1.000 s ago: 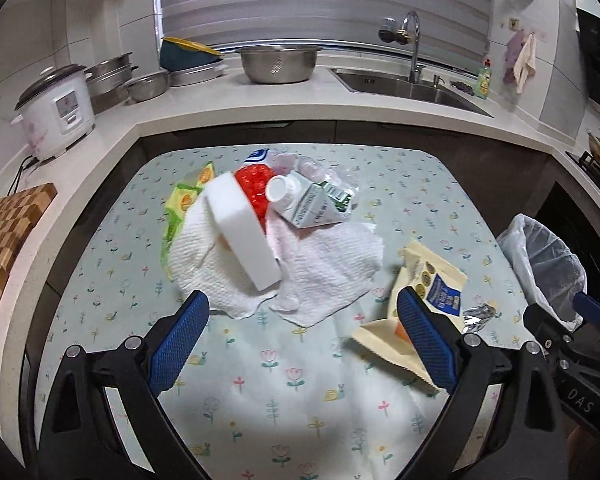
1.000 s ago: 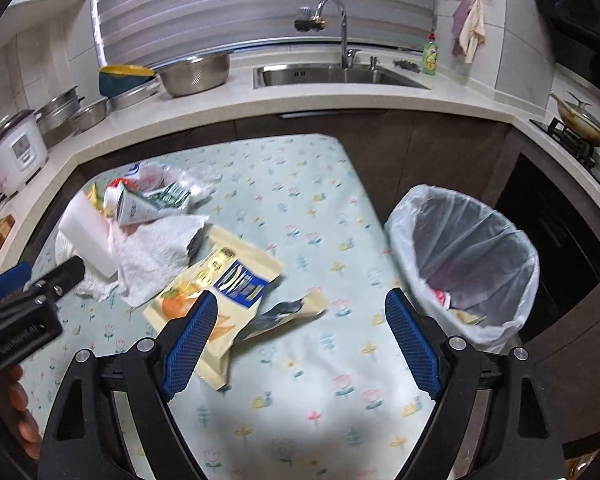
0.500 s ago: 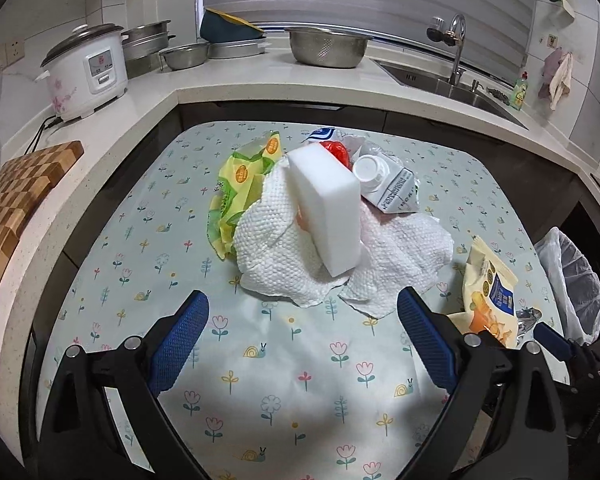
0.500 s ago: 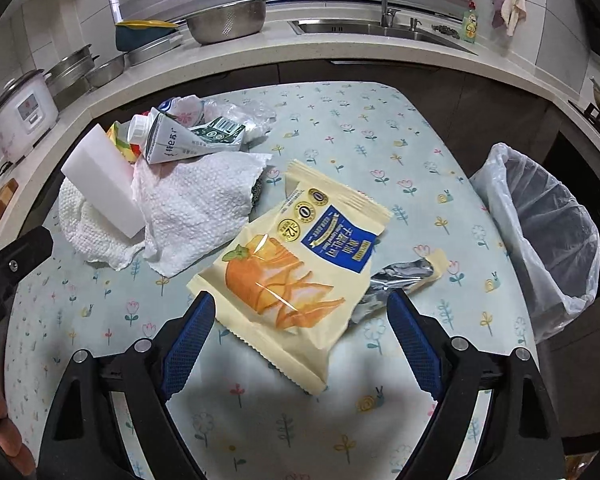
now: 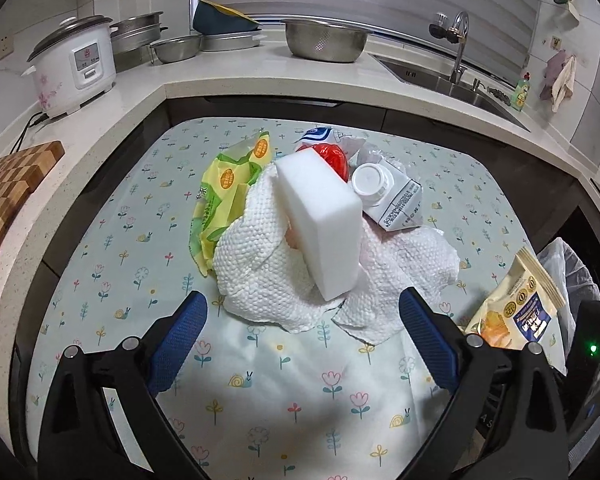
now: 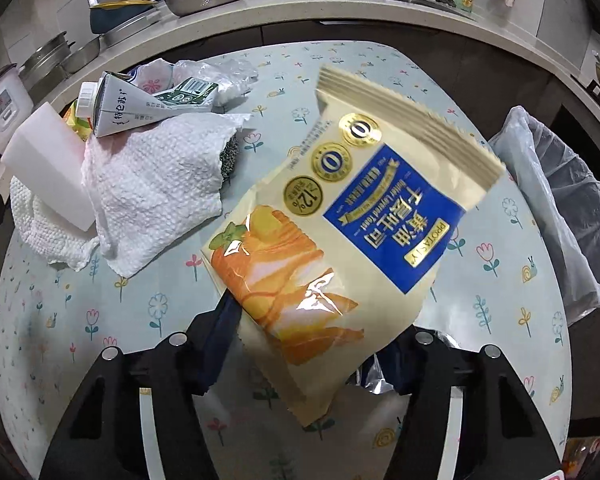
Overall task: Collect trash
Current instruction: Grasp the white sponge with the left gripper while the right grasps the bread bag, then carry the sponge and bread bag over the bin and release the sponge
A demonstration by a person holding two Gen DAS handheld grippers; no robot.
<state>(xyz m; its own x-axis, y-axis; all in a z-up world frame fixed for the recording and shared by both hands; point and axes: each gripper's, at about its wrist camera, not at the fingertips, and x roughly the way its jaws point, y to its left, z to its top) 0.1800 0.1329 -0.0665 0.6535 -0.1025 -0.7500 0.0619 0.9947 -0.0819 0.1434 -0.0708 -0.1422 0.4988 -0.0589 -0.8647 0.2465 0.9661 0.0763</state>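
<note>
Your right gripper (image 6: pixel 312 344) has just been closing around the cream snack bag (image 6: pixel 352 236), whose near end sits between the jaws; the bag looks tilted up off the desk (image 6: pixel 60 320), though whether the pads truly pinch it is hard to tell. Judged from this, you are on the pickup step; next, firm the hold and carry the bag right to the lined trash bin (image 6: pixel 568 200). A crumpled foil scrap (image 6: pixel 374 376) lies under the bag. Your left gripper (image 5: pixel 300 344) hovers with jaws apart and empty before the paper towel (image 5: pixel 260 272), white foam block (image 5: pixel 320 220) and carton (image 5: pixel 396 196).
</note>
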